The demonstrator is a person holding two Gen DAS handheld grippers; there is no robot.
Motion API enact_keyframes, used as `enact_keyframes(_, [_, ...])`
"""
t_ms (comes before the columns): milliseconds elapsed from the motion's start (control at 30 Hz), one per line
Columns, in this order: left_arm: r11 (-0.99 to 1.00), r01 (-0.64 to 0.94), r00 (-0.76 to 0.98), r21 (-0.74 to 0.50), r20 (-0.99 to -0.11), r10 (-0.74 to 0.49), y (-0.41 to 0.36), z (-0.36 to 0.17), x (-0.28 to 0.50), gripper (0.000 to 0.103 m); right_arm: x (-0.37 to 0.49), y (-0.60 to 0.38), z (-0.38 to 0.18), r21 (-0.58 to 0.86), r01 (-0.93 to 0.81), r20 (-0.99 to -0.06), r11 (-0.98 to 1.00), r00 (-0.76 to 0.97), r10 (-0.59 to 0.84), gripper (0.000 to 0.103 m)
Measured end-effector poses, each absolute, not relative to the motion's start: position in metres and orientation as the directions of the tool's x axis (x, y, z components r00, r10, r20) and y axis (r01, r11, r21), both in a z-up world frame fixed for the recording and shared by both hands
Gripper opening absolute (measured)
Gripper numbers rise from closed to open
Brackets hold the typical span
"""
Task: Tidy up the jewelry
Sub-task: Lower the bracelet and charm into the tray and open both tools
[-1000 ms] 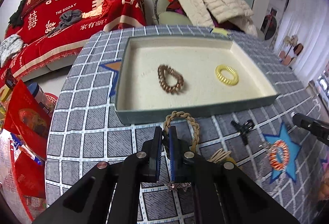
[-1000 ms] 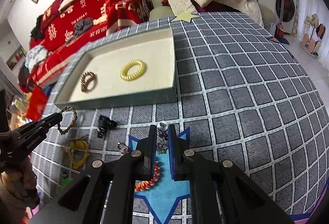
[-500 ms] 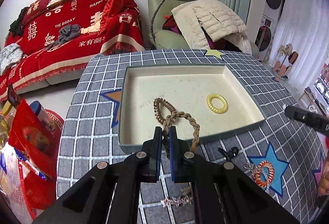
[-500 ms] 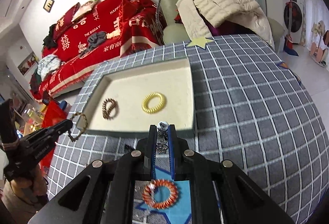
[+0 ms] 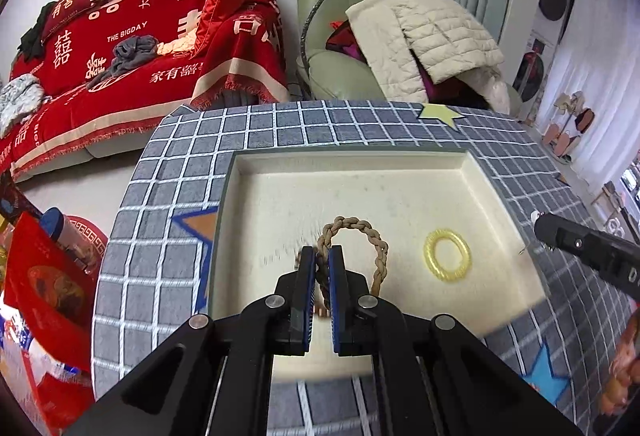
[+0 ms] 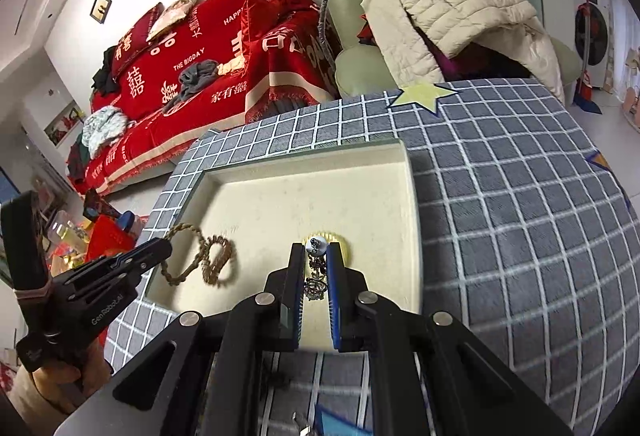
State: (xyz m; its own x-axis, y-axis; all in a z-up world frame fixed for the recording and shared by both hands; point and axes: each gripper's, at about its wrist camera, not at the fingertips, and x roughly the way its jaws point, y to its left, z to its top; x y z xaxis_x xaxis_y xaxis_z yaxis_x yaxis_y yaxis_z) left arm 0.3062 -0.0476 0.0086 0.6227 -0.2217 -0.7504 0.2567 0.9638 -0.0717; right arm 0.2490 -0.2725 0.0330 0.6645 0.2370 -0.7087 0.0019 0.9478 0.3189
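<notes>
Your left gripper (image 5: 319,261) is clamped on a braided rope bracelet (image 5: 374,238), holding it above the cream tray (image 5: 352,155) on the checked tabletop (image 5: 168,204). Your right gripper (image 6: 316,256) pinches a small metal charm piece with a pearl bead (image 6: 314,245) over the tray's yellow coil ring (image 5: 447,255). A brown coil ring (image 6: 218,262) lies below the bracelet.

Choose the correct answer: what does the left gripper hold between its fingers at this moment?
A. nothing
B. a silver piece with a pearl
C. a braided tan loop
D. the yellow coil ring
C: the left gripper is shut on the braided tan loop, which arches up from its tips over the tray, while the yellow coil ring lies loose on the tray floor.
</notes>
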Motion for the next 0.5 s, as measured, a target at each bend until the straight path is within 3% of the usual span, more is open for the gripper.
enact_keyframes(500, [0.962, 0.268, 0.59, 0.061, -0.8, -0.113, -0.08, -0.039, 0.354, 0.028, 0.313, -0.274, -0.022, 0.313, 0.044, -0.769, 0.949, 0.599, 0.225, 0.011])
